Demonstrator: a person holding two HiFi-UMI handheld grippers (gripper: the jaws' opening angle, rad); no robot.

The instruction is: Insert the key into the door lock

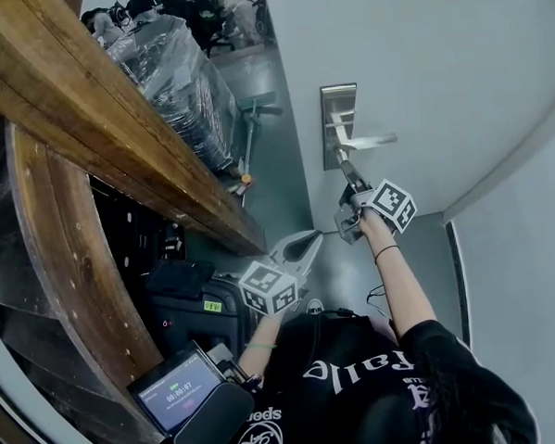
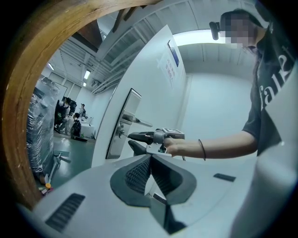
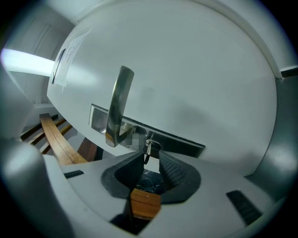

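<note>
The key is at the steel lock plate on the white door. Its ring end is against the plate, and its thin stem reaches back to the tips of the right gripper. That gripper's jaws stand narrowly apart. The stem lies along the left-hand pad and there is a gap to the other pad, so we see no pinch on it. In the right gripper view the lever handle juts out from the same plate just beside the key, on its left.

Deep in the slot behind the pads we see a brown wooden piece and something dark and crinkled that we cannot name.

The left gripper hangs well back from the door at waist height, its pad tips touching with nothing between them. From there we see the person's hand level with the plate and a paper notice higher on the door.

Left of the door stands a plastic-wrapped stack. A heavy wooden beam slants across in front of it. Under the beam sits a black case with a small green label, and we cannot see into it. A device with a lit screen lies nearest us.
</note>
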